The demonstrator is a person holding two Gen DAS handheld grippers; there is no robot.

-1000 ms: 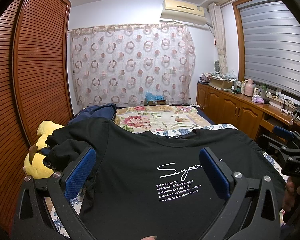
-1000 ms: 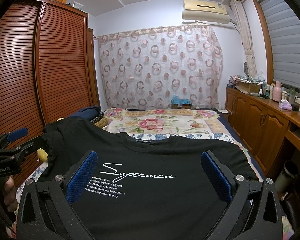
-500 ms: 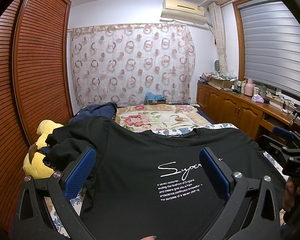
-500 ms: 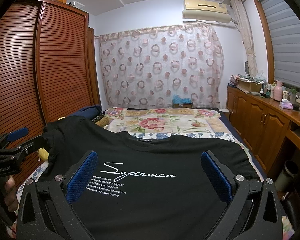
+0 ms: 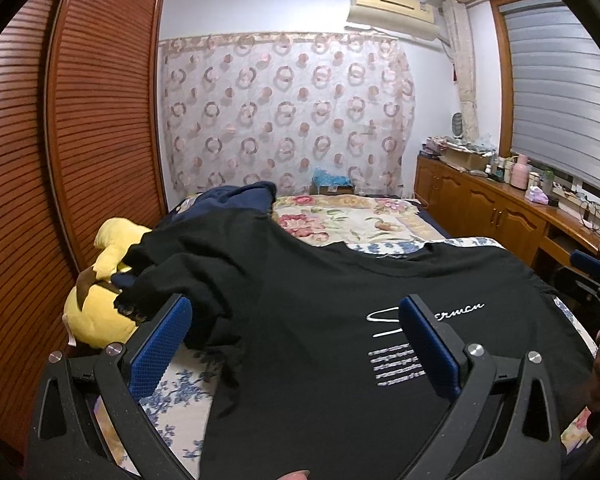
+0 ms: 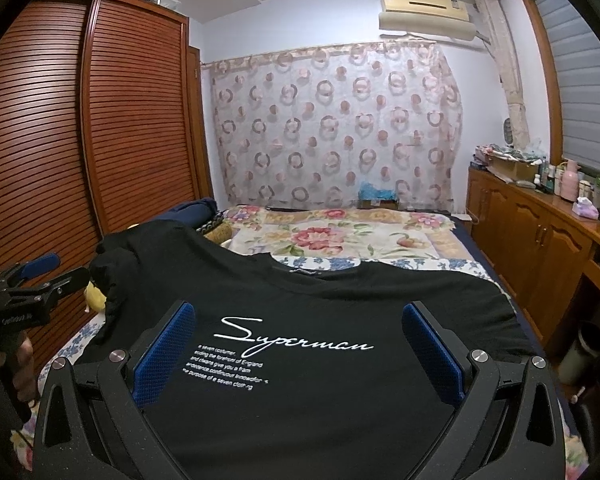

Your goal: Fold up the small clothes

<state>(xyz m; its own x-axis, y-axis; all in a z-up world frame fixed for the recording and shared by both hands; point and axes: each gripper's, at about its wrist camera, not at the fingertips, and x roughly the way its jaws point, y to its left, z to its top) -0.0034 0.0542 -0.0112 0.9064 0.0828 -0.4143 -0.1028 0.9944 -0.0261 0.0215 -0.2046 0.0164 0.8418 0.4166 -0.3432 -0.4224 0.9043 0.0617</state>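
Left wrist view: a black T-shirt (image 5: 320,320) lies front up on the bed (image 5: 340,220), its sleeve bunched beside a yellow plush toy (image 5: 96,312). The left gripper (image 5: 296,344) hangs above it, jaws wide apart, holding nothing.

Right wrist view: white "Superman" script crosses the T-shirt's chest; the right gripper (image 6: 300,348) is likewise spread wide and empty.

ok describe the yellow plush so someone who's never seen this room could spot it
Start at the tall slatted wooden wardrobe along the left wall and drop to the bed's left edge. The yellow plush toy lies there, partly under the black t-shirt's bunched sleeve. It is the only bright yellow thing among dark clothes and floral bedding.
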